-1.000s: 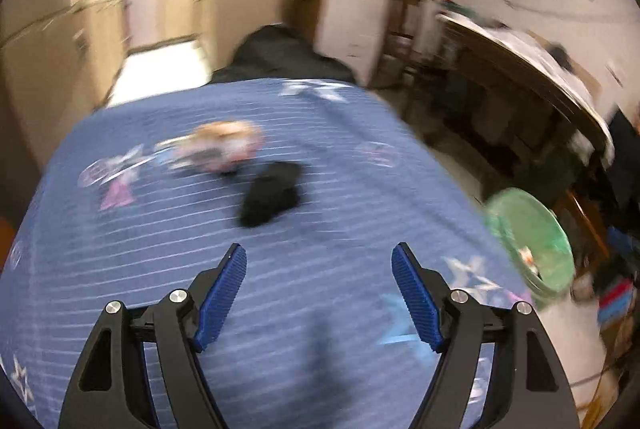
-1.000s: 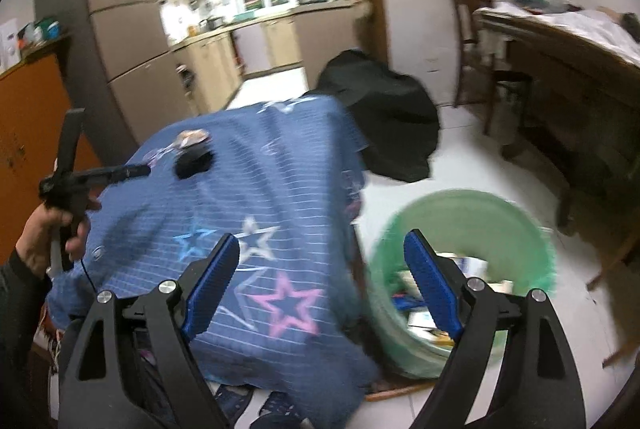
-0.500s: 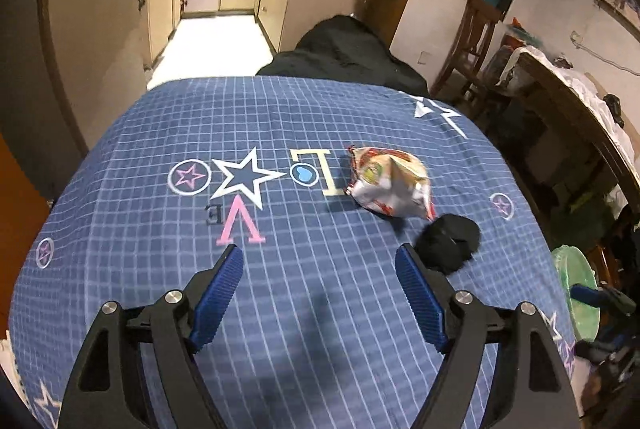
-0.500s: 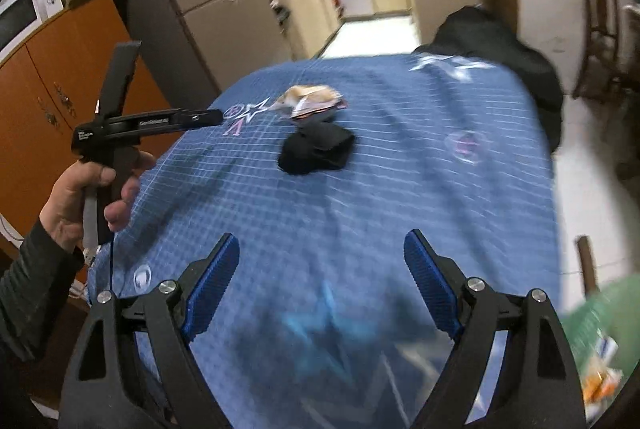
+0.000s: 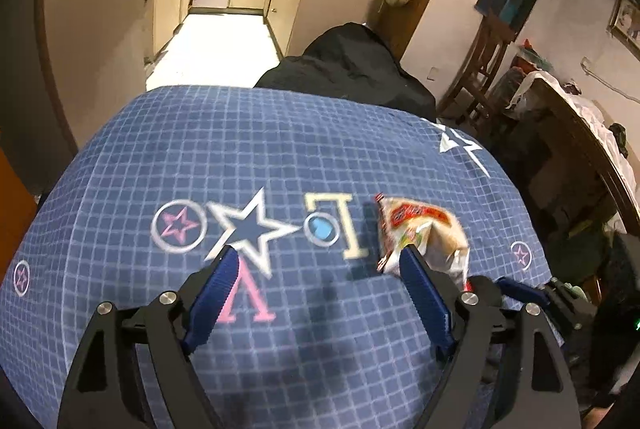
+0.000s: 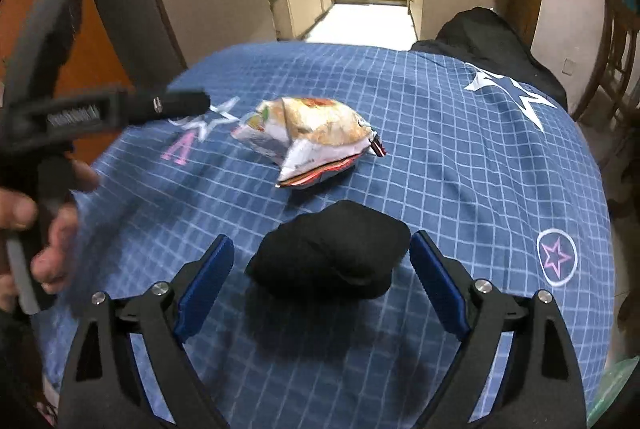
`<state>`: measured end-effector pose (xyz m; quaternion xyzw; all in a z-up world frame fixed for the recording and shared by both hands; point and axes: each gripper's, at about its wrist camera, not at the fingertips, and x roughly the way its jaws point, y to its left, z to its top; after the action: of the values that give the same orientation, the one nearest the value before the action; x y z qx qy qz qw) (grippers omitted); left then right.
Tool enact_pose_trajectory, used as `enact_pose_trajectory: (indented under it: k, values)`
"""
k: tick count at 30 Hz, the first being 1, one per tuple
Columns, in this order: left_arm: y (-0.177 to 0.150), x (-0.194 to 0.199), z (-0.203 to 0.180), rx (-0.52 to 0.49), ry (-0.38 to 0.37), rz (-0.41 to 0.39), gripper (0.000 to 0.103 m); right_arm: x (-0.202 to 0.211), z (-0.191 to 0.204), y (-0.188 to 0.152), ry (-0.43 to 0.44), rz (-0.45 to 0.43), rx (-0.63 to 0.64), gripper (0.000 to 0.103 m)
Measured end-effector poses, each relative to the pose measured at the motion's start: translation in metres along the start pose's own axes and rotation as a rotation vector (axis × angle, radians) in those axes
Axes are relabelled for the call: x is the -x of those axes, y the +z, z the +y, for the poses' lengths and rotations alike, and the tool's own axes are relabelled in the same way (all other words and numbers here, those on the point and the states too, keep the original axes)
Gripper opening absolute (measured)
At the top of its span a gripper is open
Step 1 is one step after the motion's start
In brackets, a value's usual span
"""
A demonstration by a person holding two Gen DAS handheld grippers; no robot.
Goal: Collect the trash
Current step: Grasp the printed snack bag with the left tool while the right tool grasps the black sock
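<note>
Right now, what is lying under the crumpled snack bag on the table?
The snack bag lies directly on the blue checked tablecloth. Nothing else shows at its edges, but the cloth beneath it is covered, so something flat could be hidden.

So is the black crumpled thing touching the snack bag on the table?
Apart. In the right wrist view a strip of blue tablecloth shows between the black lump and the snack bag.

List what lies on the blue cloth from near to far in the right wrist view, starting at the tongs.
right tongs → black crumpled wad between the open fingers → snack wrapper → white-edged star print → dark bundle past the far edge.
</note>
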<state>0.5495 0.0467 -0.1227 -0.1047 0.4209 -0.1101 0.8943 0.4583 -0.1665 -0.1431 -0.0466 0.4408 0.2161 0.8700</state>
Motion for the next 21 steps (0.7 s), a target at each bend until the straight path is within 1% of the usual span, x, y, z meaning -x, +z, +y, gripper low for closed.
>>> enact_pose_trajectory:
  k: [1,2,3,6,9,11,14,16,19,20,21]
  values:
    - [0.002,-0.003,-0.002,-0.003,-0.004,-0.001,0.083,-0.002,-0.001,-0.003,-0.009,0.007,0.001,0.076]
    - [0.005,-0.006,-0.006,-0.009,-0.012,-0.003,0.085,-0.004,-0.004,-0.004,0.0,0.013,-0.006,0.075]
    - [0.007,-0.009,-0.011,-0.02,-0.02,-0.005,0.087,-0.005,-0.006,-0.005,0.017,0.014,-0.016,0.071]
    - [0.012,-0.022,-0.028,-0.068,-0.024,-0.001,0.089,0.005,-0.011,-0.014,0.029,-0.005,-0.025,0.062]
    - [0.018,-0.035,-0.049,-0.117,-0.033,0.0,0.09,0.028,-0.017,-0.028,0.056,-0.056,-0.054,0.061]
    - [0.019,-0.04,-0.065,-0.16,-0.032,-0.003,0.092,0.042,-0.021,-0.037,0.077,-0.082,-0.086,0.061]
    - [0.011,-0.053,-0.09,-0.252,0.011,0.001,0.095,0.06,-0.028,-0.057,0.103,-0.103,-0.122,0.061]
    - [0.003,-0.064,-0.103,-0.324,0.08,0.003,0.095,0.068,-0.033,-0.066,0.116,-0.11,-0.141,0.061]
    - [-0.004,-0.076,-0.107,-0.345,0.122,0.007,0.095,0.078,-0.035,-0.074,0.12,-0.122,-0.155,0.061]
    - [-0.006,-0.079,-0.106,-0.337,0.124,0.011,0.093,0.079,-0.035,-0.075,0.121,-0.127,-0.157,0.061]
    - [-0.007,-0.081,-0.104,-0.325,0.121,0.015,0.08,0.082,-0.034,-0.075,0.117,-0.134,-0.155,0.061]
